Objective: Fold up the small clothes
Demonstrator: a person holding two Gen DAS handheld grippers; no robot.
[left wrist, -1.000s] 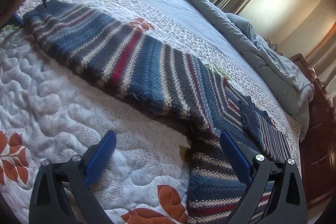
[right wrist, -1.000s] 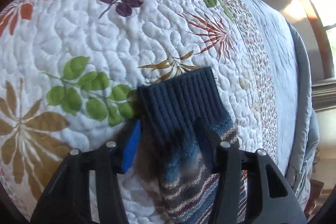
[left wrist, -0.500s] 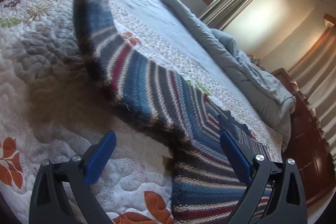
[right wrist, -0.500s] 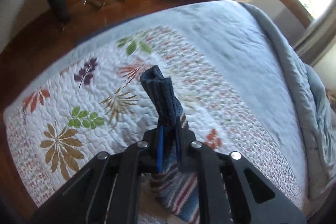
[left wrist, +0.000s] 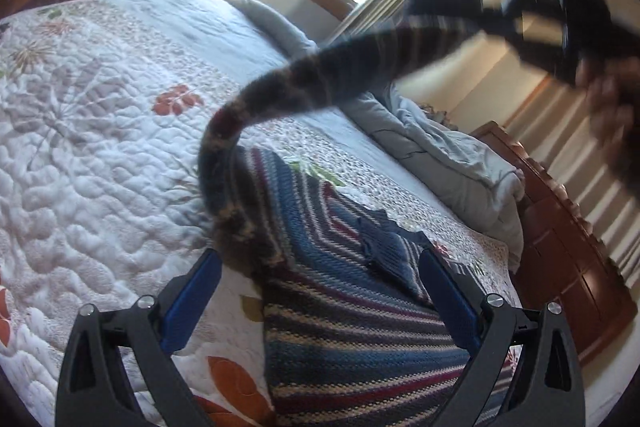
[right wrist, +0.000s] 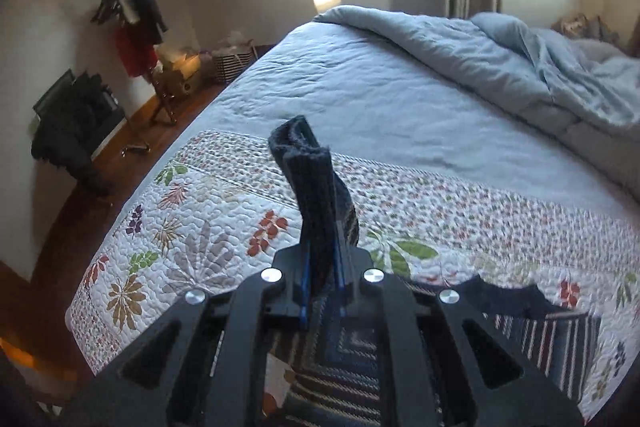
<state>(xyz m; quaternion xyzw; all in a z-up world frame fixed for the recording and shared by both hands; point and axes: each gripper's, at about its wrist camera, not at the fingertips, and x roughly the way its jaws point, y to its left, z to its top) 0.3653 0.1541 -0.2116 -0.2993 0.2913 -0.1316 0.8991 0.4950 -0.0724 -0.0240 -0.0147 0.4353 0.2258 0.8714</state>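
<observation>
While lifted by its cuff, striped knit sweater (left wrist: 360, 339) sleeve (left wrist: 304, 83) arched, blurred.

Left wrist low over quilt (left wrist: 100, 187), facing window; right wrist higher, angled down; both share striped sweater (left wrist: 360, 347).

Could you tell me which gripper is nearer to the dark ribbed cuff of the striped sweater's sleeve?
Right. The right gripper is shut on the cuff, holding it above the quilt. The left gripper stands open, low over the sweater's body, away from it.
</observation>
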